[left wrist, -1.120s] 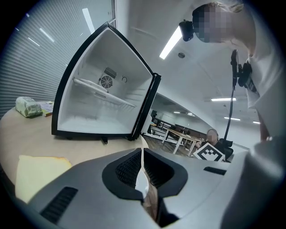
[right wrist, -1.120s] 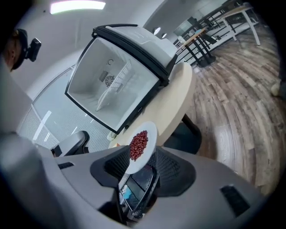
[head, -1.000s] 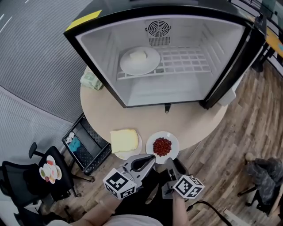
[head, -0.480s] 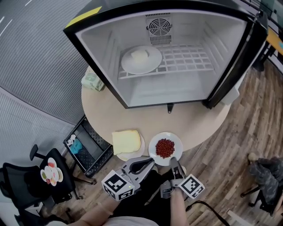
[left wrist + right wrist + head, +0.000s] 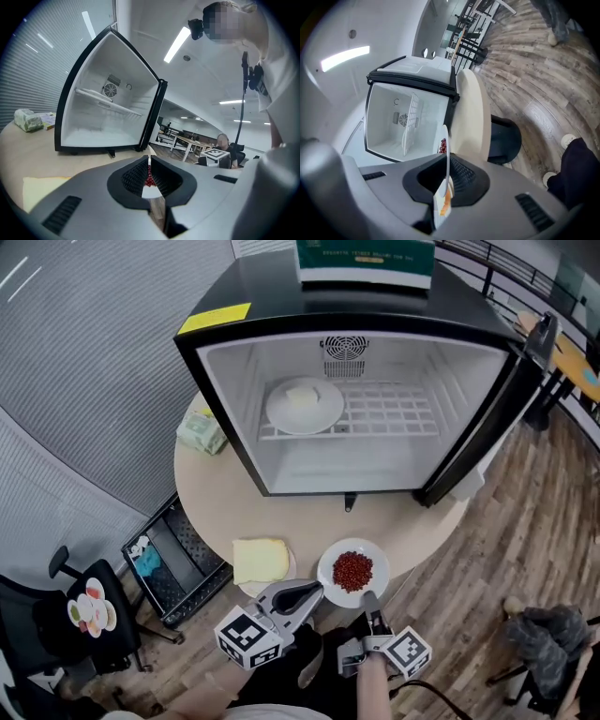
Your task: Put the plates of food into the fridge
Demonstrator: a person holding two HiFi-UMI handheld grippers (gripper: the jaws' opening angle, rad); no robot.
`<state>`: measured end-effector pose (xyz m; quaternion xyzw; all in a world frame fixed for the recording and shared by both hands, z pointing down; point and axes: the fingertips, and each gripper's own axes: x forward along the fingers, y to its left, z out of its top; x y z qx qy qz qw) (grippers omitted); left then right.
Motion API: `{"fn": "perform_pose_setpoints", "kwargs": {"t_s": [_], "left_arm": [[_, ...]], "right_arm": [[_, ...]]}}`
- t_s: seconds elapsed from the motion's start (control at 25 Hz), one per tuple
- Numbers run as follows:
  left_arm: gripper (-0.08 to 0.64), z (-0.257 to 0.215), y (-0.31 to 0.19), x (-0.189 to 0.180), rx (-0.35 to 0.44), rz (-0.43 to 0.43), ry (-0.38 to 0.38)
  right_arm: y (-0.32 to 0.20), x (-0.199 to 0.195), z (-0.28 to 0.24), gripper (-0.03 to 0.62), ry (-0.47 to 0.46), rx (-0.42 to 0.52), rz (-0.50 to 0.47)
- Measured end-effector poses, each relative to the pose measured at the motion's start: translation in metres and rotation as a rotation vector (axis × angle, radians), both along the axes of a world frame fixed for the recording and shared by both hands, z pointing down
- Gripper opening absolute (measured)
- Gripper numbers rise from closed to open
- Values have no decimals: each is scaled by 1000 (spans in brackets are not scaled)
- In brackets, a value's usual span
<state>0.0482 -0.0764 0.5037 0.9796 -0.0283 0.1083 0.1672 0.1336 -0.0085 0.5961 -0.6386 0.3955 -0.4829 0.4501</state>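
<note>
Right gripper is clamped on the near rim of the plate of red berries. Left gripper is closed and holds nothing.

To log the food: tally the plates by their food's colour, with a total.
Pale: 1, plate of pale food in the fridge
Yellow: 1, plate of yellow food on the table
Red: 1, plate of red food in the right gripper
Total: 3

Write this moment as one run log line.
right gripper: shut on red-food plate rim | left gripper: shut, empty | yellow-food plate: on table | fridge: open
</note>
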Motion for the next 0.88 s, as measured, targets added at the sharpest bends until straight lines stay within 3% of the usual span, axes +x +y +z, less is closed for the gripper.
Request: {"fn": "perform_pose_setpoints", "kwargs": {"t_s": [0.28, 0.48, 0.88], "left_arm": [[5, -45, -16, 21, 63, -40, 70], [5, -84, -35, 40, 106, -71, 137], [5, -133, -74, 89, 154, -71, 215]], "right_arm": [[-17, 48, -85, 17, -37, 112, 46], [-50, 83, -139, 17, 1, 179, 22], [-107, 143, -181, 17, -7, 204, 42]]}}
